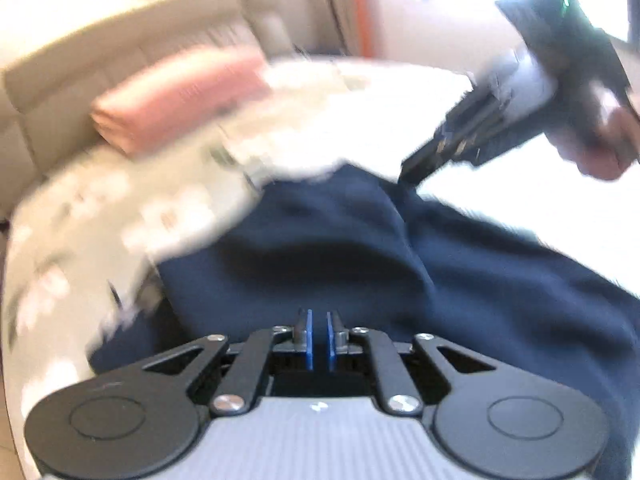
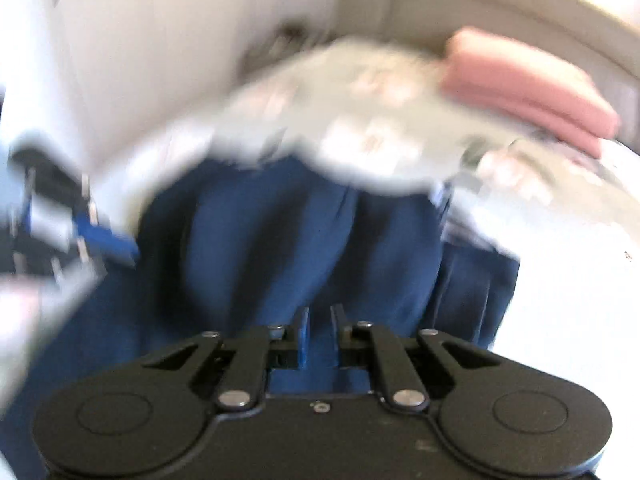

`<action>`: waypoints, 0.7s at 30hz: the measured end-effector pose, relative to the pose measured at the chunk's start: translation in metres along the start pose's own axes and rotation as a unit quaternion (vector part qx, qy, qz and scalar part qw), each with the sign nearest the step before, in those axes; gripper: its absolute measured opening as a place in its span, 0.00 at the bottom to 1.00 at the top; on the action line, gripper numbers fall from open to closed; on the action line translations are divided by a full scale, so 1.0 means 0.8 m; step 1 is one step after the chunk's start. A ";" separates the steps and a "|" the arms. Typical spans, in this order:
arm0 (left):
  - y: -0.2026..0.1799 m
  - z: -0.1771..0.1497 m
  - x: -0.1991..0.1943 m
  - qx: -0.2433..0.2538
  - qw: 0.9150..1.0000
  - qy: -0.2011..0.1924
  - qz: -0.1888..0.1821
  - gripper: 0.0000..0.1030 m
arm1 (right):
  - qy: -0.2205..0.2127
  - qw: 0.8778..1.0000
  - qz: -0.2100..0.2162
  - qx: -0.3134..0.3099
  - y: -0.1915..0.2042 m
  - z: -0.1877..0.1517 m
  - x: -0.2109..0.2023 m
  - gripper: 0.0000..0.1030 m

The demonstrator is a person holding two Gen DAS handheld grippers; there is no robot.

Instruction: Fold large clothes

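A dark navy garment (image 1: 340, 240) lies rumpled on a bed with a pale flowered cover (image 1: 100, 220). My left gripper (image 1: 319, 322) hovers over the garment's near part, its blue pads (image 1: 309, 332) a narrow slit apart with nothing visibly pinched. In the left wrist view my right gripper (image 1: 408, 174) reaches in from the upper right, its tip at the garment's far edge where a crease starts. From the right wrist the garment (image 2: 260, 248) looks brighter blue; my right gripper (image 2: 320, 316) also shows a narrow gap with cloth behind it. The left gripper (image 2: 120, 246) is blurred at the left.
A folded pink cloth (image 1: 180, 96) (image 2: 528, 92) rests on the bed near a beige padded headboard (image 1: 120, 40). A person's hand (image 1: 600, 148) grips the right tool. Bright white bedding (image 2: 580, 300) spreads beside the garment. Both views are motion-blurred.
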State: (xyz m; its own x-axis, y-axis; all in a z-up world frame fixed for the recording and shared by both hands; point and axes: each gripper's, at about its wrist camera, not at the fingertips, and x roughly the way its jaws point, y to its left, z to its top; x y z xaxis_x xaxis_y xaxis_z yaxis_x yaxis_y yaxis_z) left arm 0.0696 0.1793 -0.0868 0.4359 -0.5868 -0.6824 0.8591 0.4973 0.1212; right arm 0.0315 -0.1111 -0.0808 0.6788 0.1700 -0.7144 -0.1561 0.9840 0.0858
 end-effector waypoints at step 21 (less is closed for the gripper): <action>0.048 -0.062 0.053 -0.190 0.980 -0.012 -0.061 0.57 | 0.033 0.994 0.013 0.101 -0.034 -0.013 0.080 0.30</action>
State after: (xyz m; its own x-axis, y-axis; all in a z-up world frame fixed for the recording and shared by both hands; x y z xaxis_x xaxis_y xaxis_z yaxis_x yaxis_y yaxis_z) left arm 0.1074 0.2056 -0.1468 0.3467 -0.6690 -0.6575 0.7453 0.6221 -0.2399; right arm 0.0716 -0.1273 -0.1359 0.6268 0.1986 -0.7534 -0.0220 0.9711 0.2377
